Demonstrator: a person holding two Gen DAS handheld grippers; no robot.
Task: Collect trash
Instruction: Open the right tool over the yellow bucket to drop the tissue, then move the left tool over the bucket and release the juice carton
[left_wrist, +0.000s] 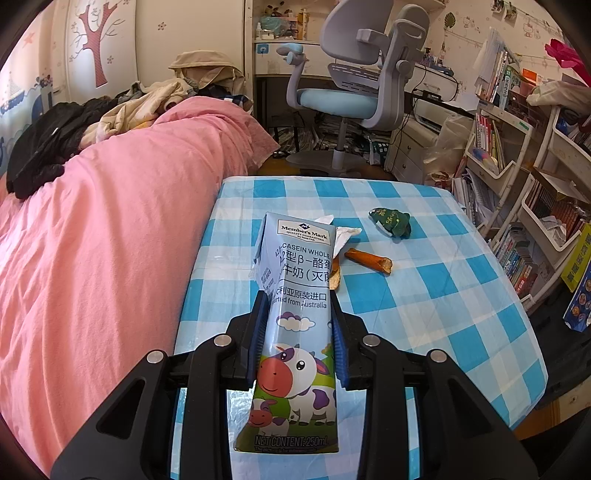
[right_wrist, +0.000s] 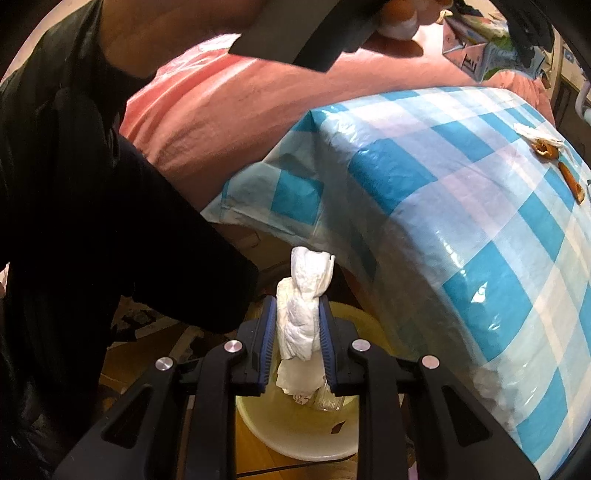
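My left gripper (left_wrist: 298, 299) is shut on a blue milk carton (left_wrist: 295, 325) with a cartoon cow, held above the blue checked table (left_wrist: 443, 295). On the table lie a white tissue (left_wrist: 345, 234), orange peel pieces (left_wrist: 369, 260) and a green wrapper (left_wrist: 393, 221). My right gripper (right_wrist: 297, 301) is shut on a crumpled white tissue (right_wrist: 301, 310), held over a pale yellow bin (right_wrist: 295, 432) on the floor beside the table (right_wrist: 461, 221). The carton (right_wrist: 476, 55) and the left gripper show at the top of the right wrist view.
A pink quilted bed (left_wrist: 110, 240) lies left of the table. A grey and blue chair (left_wrist: 354, 85) stands behind. Bookshelves (left_wrist: 517, 166) fill the right side. The person's dark sleeve (right_wrist: 92, 221) fills the left of the right wrist view. The bin holds a clear item (right_wrist: 328, 402).
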